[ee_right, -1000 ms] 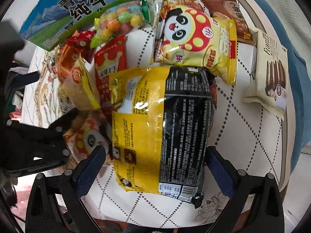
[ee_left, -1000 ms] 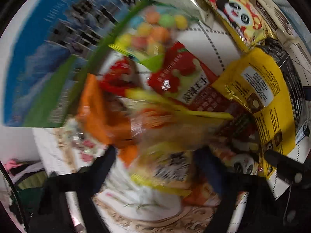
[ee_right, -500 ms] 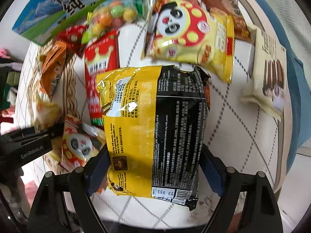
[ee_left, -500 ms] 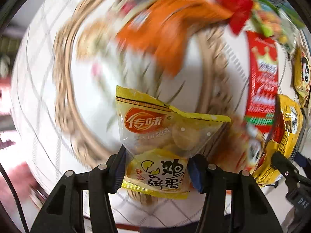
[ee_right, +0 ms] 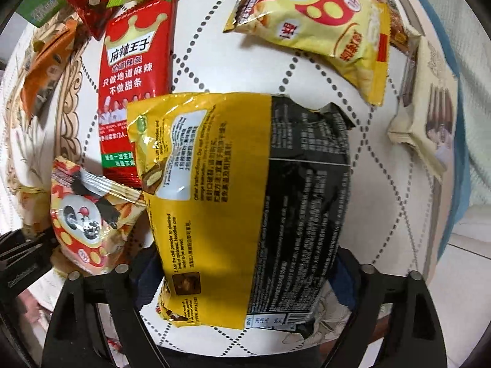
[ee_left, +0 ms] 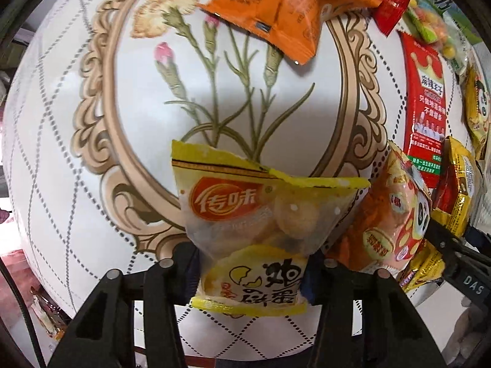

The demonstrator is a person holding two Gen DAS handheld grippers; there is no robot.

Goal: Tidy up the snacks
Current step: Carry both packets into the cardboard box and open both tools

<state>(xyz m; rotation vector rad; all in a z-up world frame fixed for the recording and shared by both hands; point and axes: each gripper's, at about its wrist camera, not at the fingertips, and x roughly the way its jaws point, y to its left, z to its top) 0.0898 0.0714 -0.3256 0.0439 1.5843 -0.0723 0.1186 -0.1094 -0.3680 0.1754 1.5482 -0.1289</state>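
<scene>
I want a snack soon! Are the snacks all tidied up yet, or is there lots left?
Not yet. Nothing looks sorted so far. In hand: the left gripper holds a yellow egg-biscuit packet, and the right gripper holds a big yellow-and-black bag. Left on the tablecloth: the orange packet, the long red packet, two panda packets, and the cream wafer pack, all scattered loosely.

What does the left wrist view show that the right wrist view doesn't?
Left wrist only: the left gripper shut on the yellow egg-biscuit pack, over the flower print.
Right wrist only: the right gripper around the yellow-and-black noodle bag; large panda bag; cream wafer pack.
Both: red crown packet, small panda pack.
</scene>
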